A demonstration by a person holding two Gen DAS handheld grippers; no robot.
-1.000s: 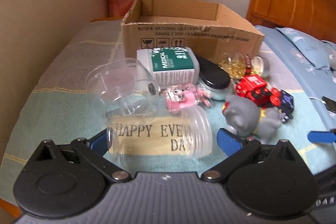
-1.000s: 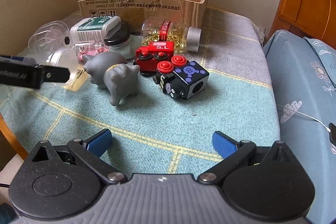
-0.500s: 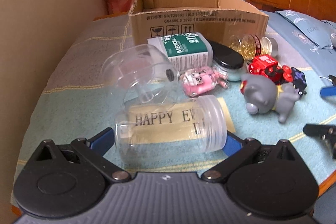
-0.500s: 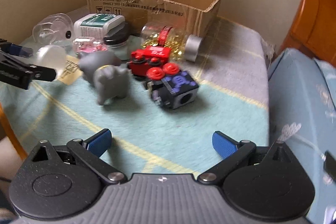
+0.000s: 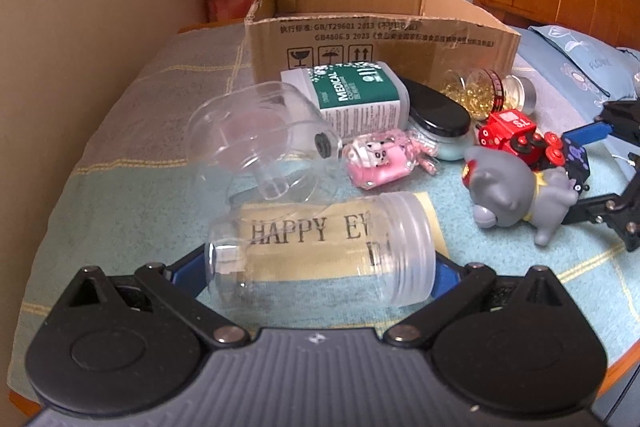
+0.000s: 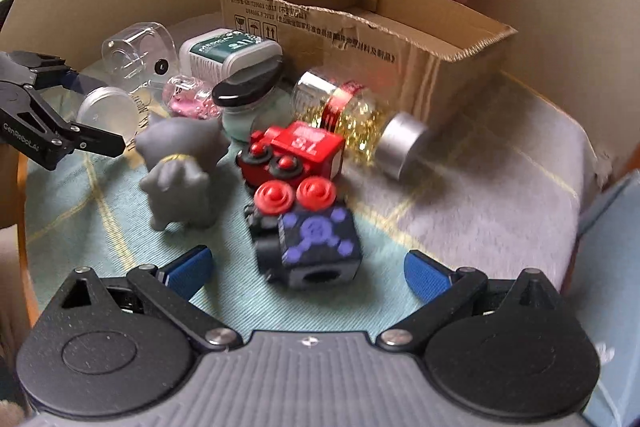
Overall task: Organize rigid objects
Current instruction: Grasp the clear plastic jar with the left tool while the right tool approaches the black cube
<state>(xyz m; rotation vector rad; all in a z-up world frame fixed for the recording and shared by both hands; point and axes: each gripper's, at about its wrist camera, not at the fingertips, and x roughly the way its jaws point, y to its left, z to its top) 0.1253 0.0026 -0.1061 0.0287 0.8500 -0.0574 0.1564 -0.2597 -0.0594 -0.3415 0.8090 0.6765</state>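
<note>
- Left wrist view: the left gripper (image 5: pixel 320 269) has its blue fingers on either end of a clear plastic jar (image 5: pixel 320 253) lying on its side near the front edge of the desk (image 5: pixel 120 195); the pads touch the jar's base and its threaded mouth, pinching it.
- Beyond the jar lies a second clear jar (image 5: pixel 260 143), then a white and green medical bottle (image 5: pixel 352 99) and a pink toy car (image 5: pixel 380 159).
- A black-lidded jar (image 5: pixel 440 123) and a bottle of gold capsules (image 5: pixel 488 91) lie before the cardboard box (image 5: pixel 376 31) at the far edge of the desk.
- A grey elephant figure (image 5: pixel 516 195) lies toward the right edge, touching a red toy train (image 5: pixel 516 137).
- Right wrist view: the right gripper (image 6: pixel 308 267) is spread wide, holding nothing, with its fingers either side of a black cube with purple marks (image 6: pixel 316 247).
- The red toy train (image 6: pixel 296 155) sits just beyond the cube, the grey elephant figure (image 6: pixel 180 171) to its left.
- The left gripper (image 6: pixel 86 111) shows at the left edge of the desk, around the clear plastic jar (image 6: pixel 108 111).
</note>
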